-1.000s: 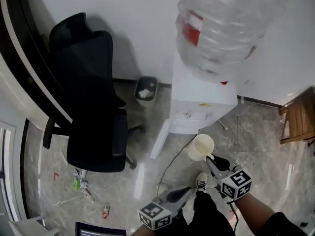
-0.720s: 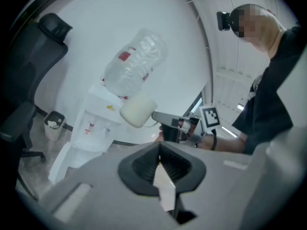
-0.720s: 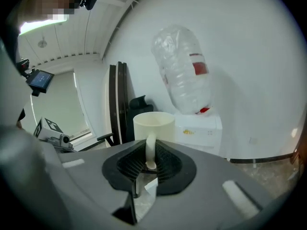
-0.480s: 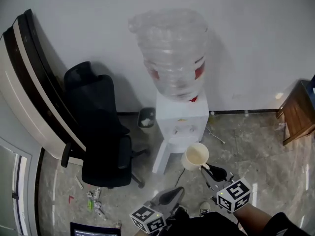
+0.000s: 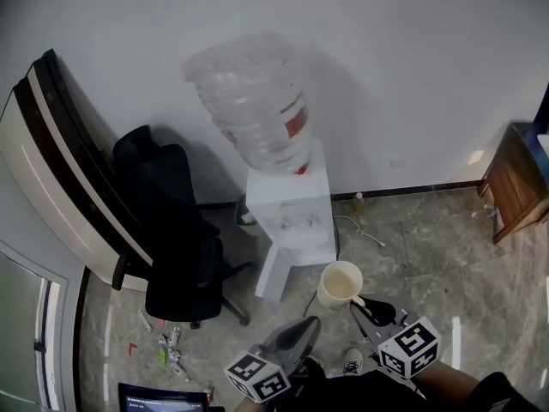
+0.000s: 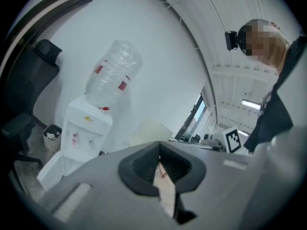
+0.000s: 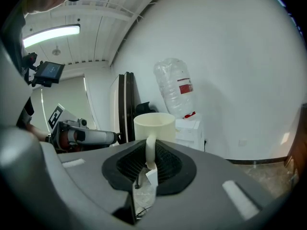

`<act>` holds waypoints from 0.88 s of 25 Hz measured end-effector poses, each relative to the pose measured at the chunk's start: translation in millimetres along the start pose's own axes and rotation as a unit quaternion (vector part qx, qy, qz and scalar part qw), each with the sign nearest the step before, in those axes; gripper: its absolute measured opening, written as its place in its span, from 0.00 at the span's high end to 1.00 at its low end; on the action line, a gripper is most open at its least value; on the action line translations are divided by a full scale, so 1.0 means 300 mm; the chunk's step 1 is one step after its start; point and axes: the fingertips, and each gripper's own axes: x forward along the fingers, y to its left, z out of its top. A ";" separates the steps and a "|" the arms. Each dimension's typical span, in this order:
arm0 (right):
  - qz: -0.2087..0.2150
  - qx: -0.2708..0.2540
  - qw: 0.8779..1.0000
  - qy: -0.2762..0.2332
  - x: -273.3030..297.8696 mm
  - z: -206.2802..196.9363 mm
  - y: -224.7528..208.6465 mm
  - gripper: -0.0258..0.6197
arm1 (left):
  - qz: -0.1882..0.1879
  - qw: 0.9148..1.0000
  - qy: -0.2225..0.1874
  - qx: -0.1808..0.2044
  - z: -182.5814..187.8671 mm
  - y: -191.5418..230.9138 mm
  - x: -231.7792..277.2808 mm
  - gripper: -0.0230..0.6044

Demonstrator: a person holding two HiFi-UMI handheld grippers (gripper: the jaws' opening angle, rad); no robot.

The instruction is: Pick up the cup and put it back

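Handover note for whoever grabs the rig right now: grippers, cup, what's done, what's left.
Right gripper: shut on the handle of the cup. The cup is opening up, held in the air above the floor, in front of the water dispenser.
Left gripper: shut, empty, low beside the right one.
Done: cup picked up.
Left: put it back. Its spot isn't visible, possibly at the dispenser.
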 end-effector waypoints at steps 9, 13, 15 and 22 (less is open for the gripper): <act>0.005 -0.001 1.000 -0.006 -0.070 0.005 0.018 0.88 | 0.002 1.000 0.002 0.025 0.024 -0.093 0.007 0.96; 0.003 -0.004 1.000 -0.015 -0.056 0.041 0.055 0.88 | 0.000 0.999 -0.008 0.048 0.095 -0.100 -0.016 0.96; 0.000 -0.009 1.000 -0.022 -0.040 0.066 0.077 0.88 | -0.001 0.998 -0.012 0.056 0.127 -0.091 -0.038 0.96; -0.011 -0.019 0.999 -0.041 0.027 0.143 0.191 0.88 | -0.012 0.998 -0.019 0.057 0.186 -0.036 -0.138 0.96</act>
